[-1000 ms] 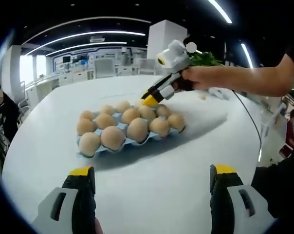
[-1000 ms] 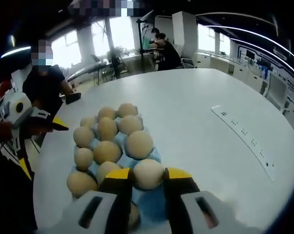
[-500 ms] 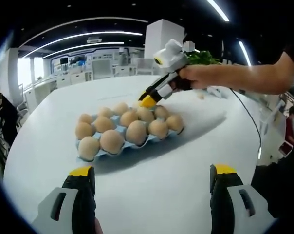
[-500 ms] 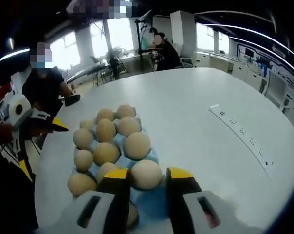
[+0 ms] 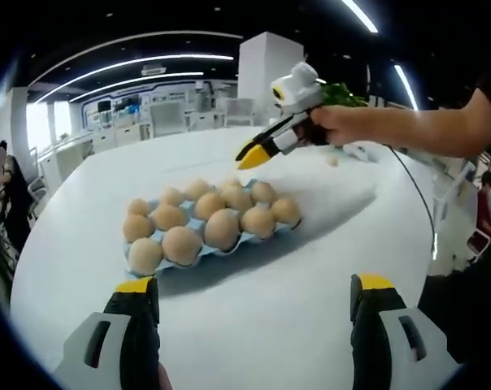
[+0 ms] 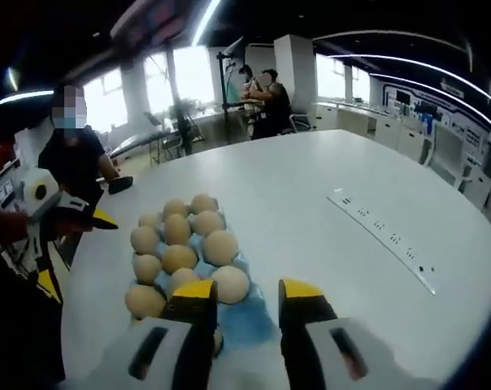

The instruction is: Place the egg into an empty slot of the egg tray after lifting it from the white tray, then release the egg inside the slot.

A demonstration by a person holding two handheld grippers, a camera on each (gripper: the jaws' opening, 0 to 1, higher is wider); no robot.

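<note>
The blue egg tray [image 5: 152,262], full of eggs, sits mid-frame on the white worktop [image 5: 270,309]. The right gripper [image 5: 249,154] hangs above its far edge, fingers apart, empty. The left gripper [image 5: 254,305] at the bottom is wide open, empty. The egg [image 6: 229,283] lies in the nearest slot.

Pretty bright overall, ceiling strip lights [image 5: 140,61] glaring, windows [image 6: 107,93] blown out. Soft shadow beside the egg tray [image 5: 209,244] on the worktop [image 5: 254,325]. Heavy fisheye warp, edges blurry.
</note>
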